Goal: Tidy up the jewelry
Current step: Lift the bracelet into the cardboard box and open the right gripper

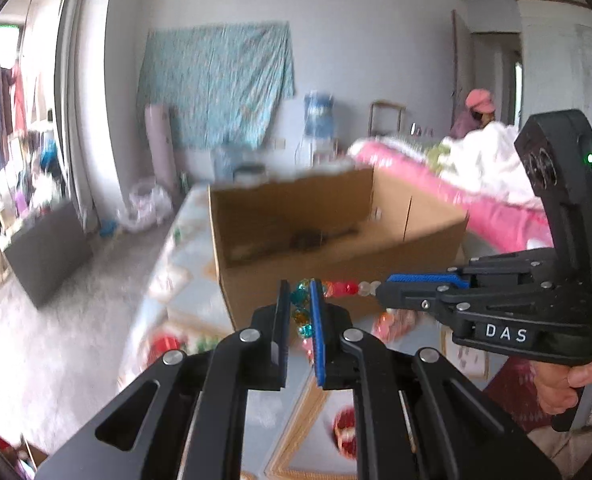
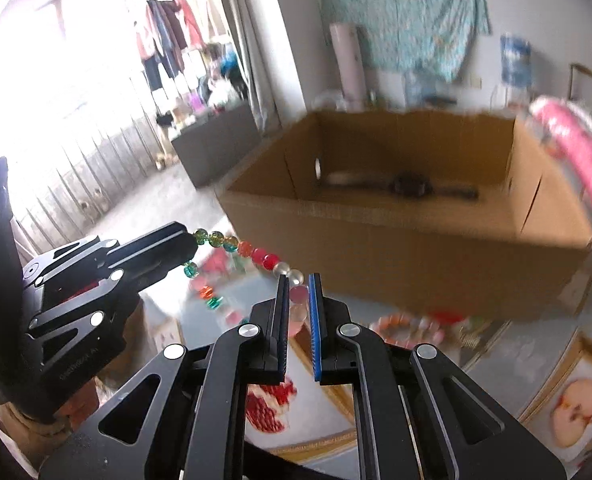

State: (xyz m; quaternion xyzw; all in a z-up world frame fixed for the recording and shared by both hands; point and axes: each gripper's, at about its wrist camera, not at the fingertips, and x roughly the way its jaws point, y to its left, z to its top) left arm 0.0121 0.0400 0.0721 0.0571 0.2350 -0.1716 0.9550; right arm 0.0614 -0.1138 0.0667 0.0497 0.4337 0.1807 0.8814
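while both grippers hang above the table, a string of coloured beads [image 1: 346, 289] stretches between them, clear of the tabletop. left gripper [image 1: 301, 312] sits at lower centre of its own view, jaws pressed in on the teal and amber end of the strand; a few beads show in the narrow gap between the blue pad and the black one, and more dangle just below. right gripper [image 2: 298, 296] sits at lower centre of its own view, jaws pinching the pale pink and clear end of the same strand. in the left view the right gripper comes in from the right edge, tip on the clear beads, with a hand [image 1: 572, 384] wrapped round its grip at lower right. in the right view the left gripper comes in from the left edge, green and yellow beads at its tip.

cardboard box [image 2: 408, 216], open at the top, stands just behind the strand, mid-frame in both views. a dark, blurred thing lies on the box floor; cannot tell what it is.

table [image 2: 536, 344] has a pale blue cloth with fruit pictures. a pink and orange bead bracelet [image 2: 406, 330] lies on it in front of the box, right of the right gripper. more loose beads [image 2: 210, 296], red and green, lie at centre left of the right view, blurred.
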